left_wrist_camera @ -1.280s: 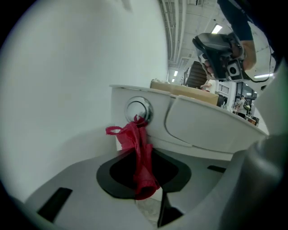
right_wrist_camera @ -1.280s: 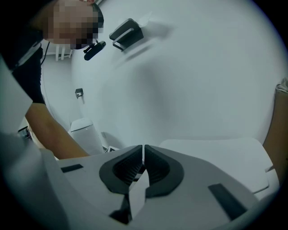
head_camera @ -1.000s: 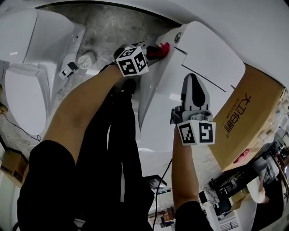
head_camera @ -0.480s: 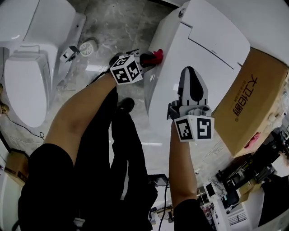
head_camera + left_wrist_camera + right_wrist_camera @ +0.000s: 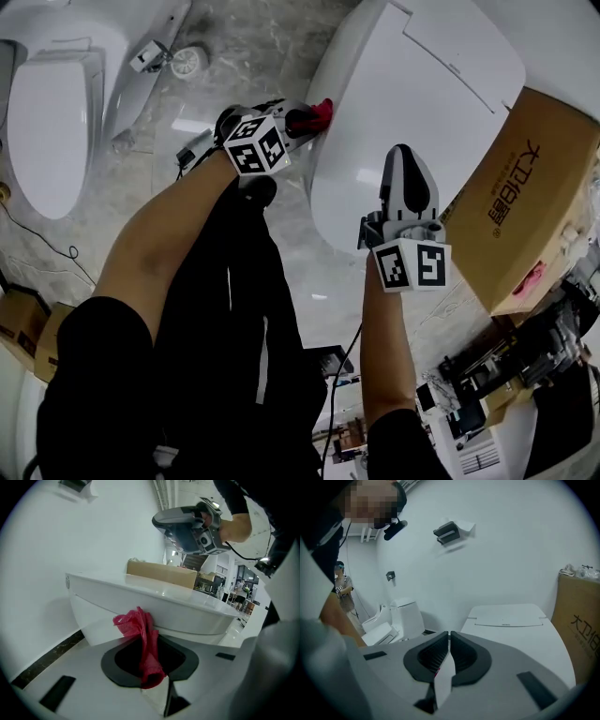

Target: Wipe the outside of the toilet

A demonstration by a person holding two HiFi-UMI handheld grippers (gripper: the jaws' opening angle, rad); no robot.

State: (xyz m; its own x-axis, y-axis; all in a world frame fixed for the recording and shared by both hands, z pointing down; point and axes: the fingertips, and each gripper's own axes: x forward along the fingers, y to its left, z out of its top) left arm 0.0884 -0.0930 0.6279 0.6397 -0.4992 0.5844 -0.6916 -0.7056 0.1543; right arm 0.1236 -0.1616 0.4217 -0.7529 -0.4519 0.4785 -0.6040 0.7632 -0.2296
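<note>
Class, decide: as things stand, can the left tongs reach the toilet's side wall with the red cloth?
Probably yes. The left tongs are shut on the red cloth, which appears to lie against the side of the toilet; nothing stands between them.

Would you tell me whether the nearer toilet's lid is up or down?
Down: the lid lies flat on the toilet in the head view.
</note>
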